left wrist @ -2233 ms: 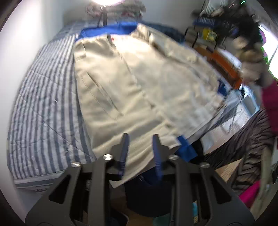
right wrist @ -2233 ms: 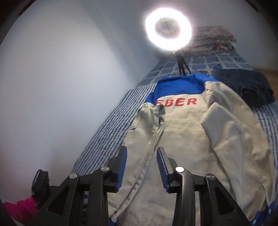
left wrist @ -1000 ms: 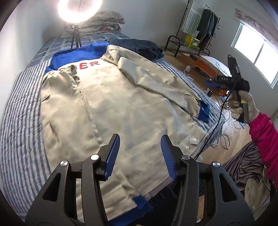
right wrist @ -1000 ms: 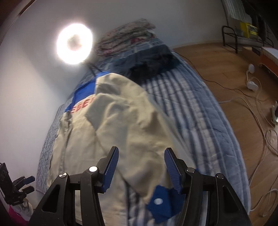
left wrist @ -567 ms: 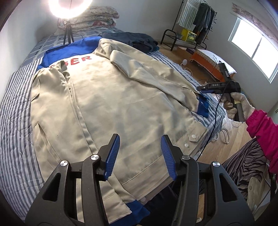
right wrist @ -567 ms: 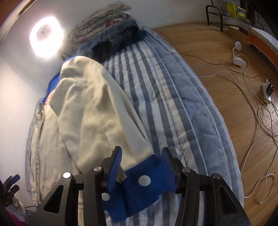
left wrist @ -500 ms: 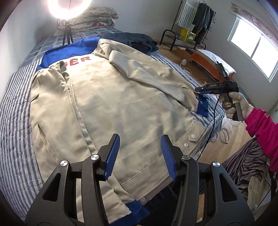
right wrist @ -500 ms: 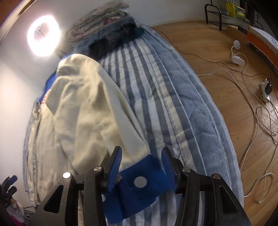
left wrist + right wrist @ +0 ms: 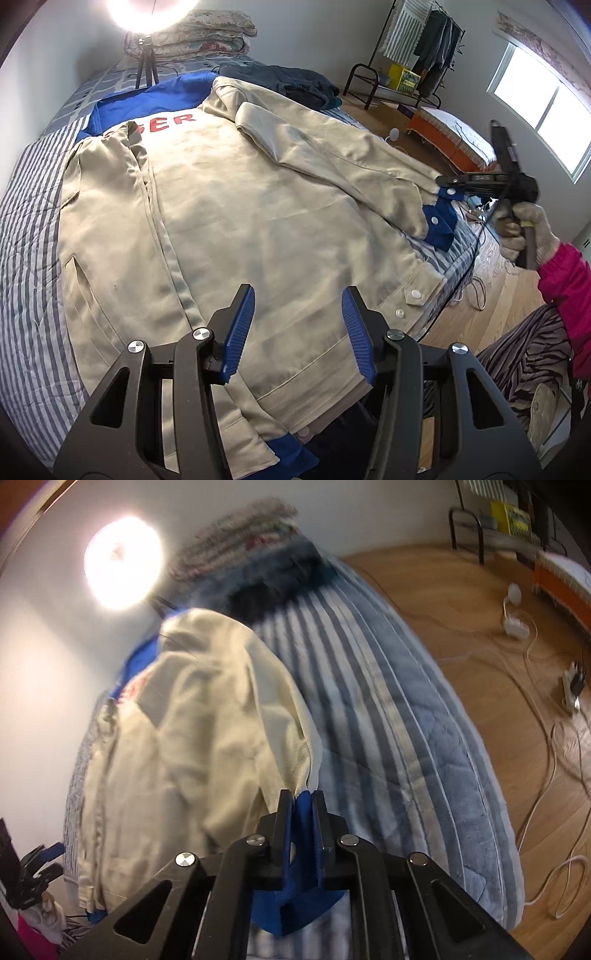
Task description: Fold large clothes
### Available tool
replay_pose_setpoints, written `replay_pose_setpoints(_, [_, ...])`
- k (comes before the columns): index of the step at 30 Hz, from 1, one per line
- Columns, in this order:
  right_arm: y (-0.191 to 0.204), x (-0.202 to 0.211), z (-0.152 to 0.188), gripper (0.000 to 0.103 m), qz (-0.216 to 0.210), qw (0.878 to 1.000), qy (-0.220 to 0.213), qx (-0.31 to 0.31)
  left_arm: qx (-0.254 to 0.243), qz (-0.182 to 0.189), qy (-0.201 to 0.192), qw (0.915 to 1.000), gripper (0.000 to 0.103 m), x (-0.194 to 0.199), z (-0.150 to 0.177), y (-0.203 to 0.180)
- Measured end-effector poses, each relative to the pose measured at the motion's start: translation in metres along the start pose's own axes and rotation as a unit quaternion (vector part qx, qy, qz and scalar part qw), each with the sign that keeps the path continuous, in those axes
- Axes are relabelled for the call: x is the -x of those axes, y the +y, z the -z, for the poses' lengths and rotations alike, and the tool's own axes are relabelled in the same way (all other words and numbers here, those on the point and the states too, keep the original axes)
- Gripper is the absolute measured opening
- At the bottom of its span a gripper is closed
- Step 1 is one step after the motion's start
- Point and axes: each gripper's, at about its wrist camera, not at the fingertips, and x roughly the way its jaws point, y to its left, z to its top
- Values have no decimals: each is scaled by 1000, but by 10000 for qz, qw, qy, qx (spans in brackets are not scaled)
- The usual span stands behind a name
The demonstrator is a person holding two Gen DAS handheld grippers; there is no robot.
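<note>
right tool [image 9: 300, 805] closing on blue cuff [image 9: 295, 893]

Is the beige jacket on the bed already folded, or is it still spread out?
Mostly spread. The jacket lies flat across the bed; only its sleeves lie over the body. The right claw is closing on one blue cuff.

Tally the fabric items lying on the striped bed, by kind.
Beige canvas jacket with blue collar and cuffs: 1
Dark navy crumpled garment: 1
Folded floral quilt stack: 1
Total: 3
</note>
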Motion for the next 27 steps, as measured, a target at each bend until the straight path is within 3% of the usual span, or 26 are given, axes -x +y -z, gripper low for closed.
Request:
replay_pose_setpoints(6, [75, 35, 2, 6, -179, 9940, -450, 978, 236, 31, -135, 9996, 50, 4, -9, 9])
replay_pose_setpoints(11, [143, 38, 16, 5, -398, 9789, -426, 1956, 677, 63, -337, 9971, 50, 14, -14, 28])
replay_pose_setpoints(14, [190, 28, 35, 5, -663, 9623, -205, 2631, 1038, 81, -437, 9936, 50, 20, -15, 45])
replay_pose_setpoints(22, [283, -25, 110, 5, -1170, 8968, 691, 4211, 1572, -75, -468, 9864, 50, 26, -10, 76])
replay_pose_setpoints(24, [291, -34, 123, 15, -1334, 8850, 908, 4367, 1617, -104, -405, 9860, 50, 21, -9, 79])
replay_pose_setpoints(26, [292, -35, 130, 17, -1551, 8753, 1002, 4469, 1641, -40, -248, 9861, 50, 14, -6, 80])
replay_pose_setpoints(27, [291, -33, 131, 24, -1687, 8723, 1058, 4467, 1640, -9, -156, 9863, 50, 9, -4, 80])
